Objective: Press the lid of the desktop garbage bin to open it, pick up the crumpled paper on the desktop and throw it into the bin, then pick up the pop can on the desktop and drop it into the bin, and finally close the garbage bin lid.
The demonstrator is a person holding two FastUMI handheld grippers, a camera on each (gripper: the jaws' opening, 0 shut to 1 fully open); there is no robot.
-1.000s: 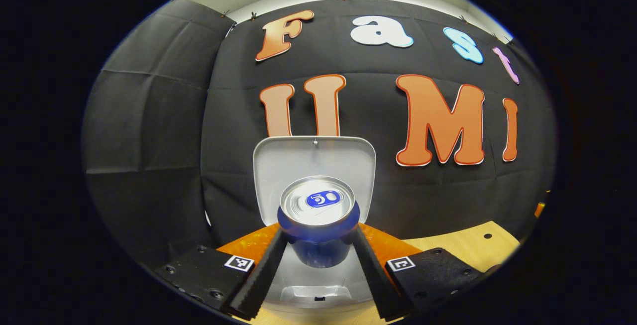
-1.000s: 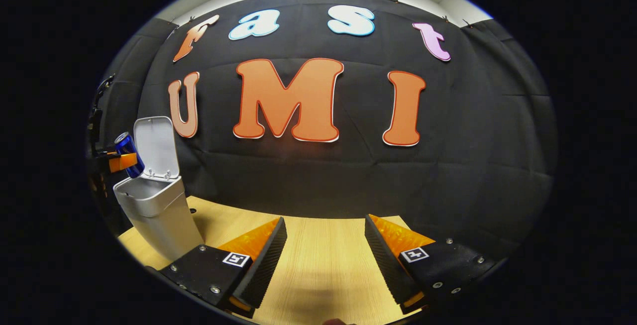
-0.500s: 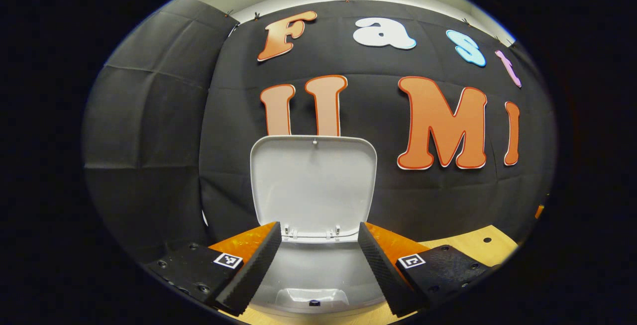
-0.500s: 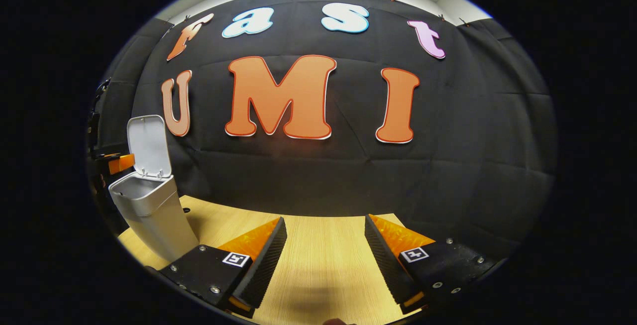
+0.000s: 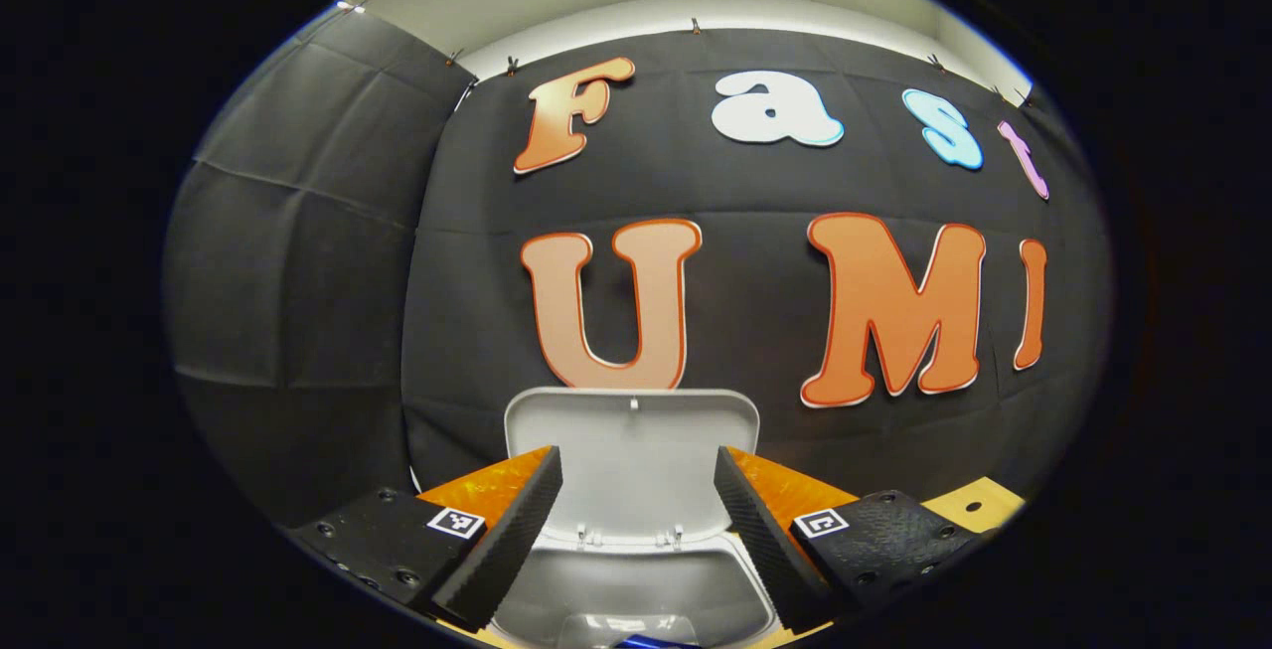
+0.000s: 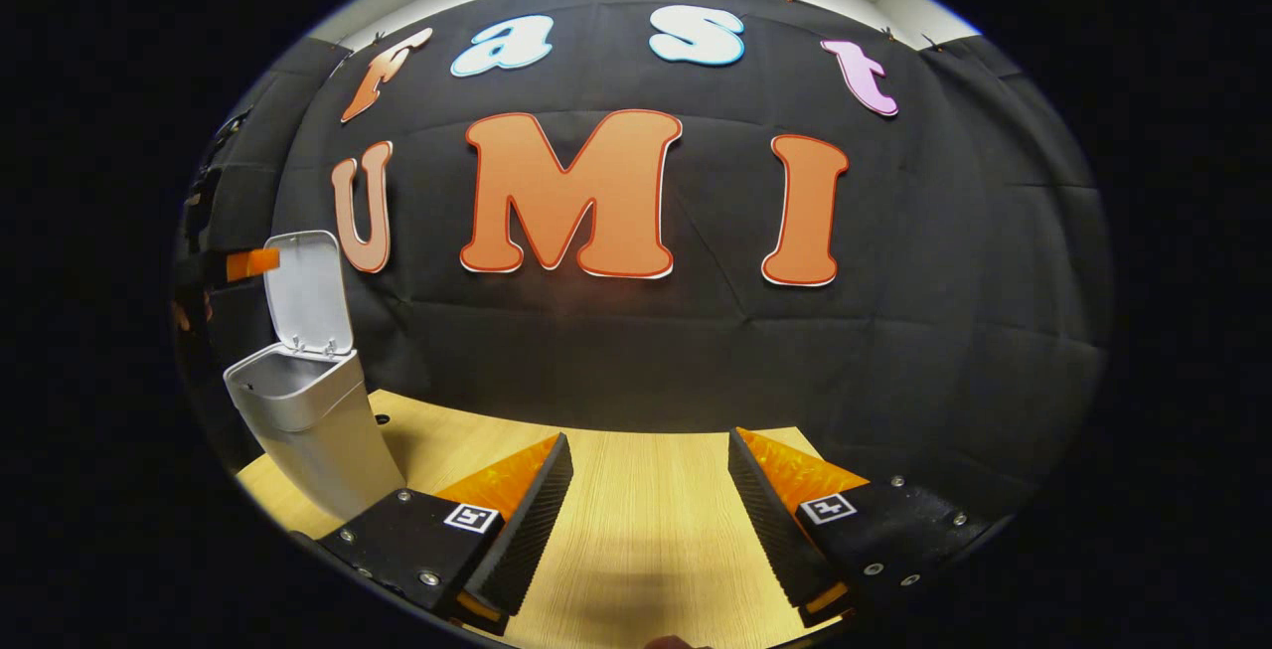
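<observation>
The left tongs [image 5: 636,520] hang spread and empty right over the bin [image 6: 308,420], and the raised lid [image 5: 632,455] stands straight ahead of them, upright on its hinges at the bin's far edge, its broad side squarely facing the gap between the two fingers. That is what the closing turns on, I'd say: the lid has to be tipped forward and down toward these tongs, and the left ones are by far the nearer, since the right tongs [image 6: 646,520] sit open over bare bench [image 6: 646,490] well off to the side, with the bin away at their left. A second ago the left tongs were clamped on the can above the opening; now they hold nothing, they've lifted so the lid sits lower in the left gripper view, and a sliver of blue [image 5: 646,641] shows down in the bin's mouth, likely the can inside. Only the lid is left to shut.
</observation>
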